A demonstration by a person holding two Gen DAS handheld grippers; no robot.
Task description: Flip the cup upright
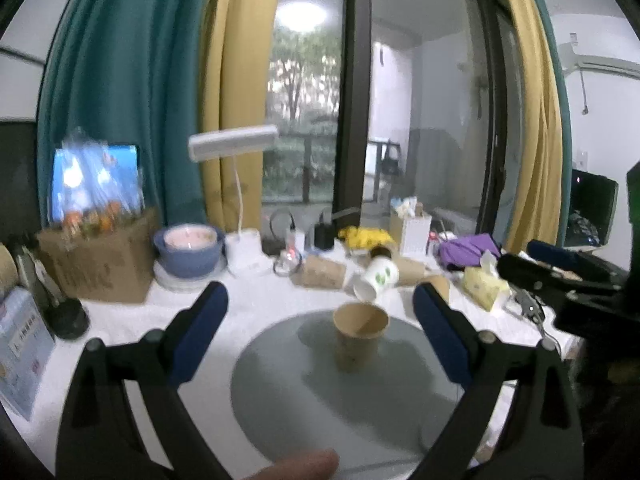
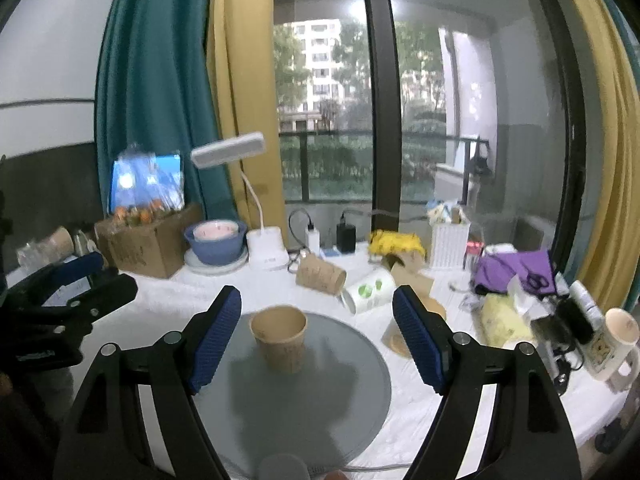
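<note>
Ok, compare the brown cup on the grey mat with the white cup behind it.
The brown cup stands upright, mouth up, on the grey mat; the white cup lies on its side off the mat. The brown cup is plain; the white cup carries green marks. Both look like paper cups.

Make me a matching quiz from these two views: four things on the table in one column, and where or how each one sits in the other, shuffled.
Things:
1. brown paper cup
2. white cup with green print
3. blue bowl
4. white mug

States:
A. lying on its side behind the grey disc
B. at the table's far right edge
C. upright on the grey disc
D. resting on stacked white plates

Pairs: 1-C, 2-A, 3-D, 4-B
</note>
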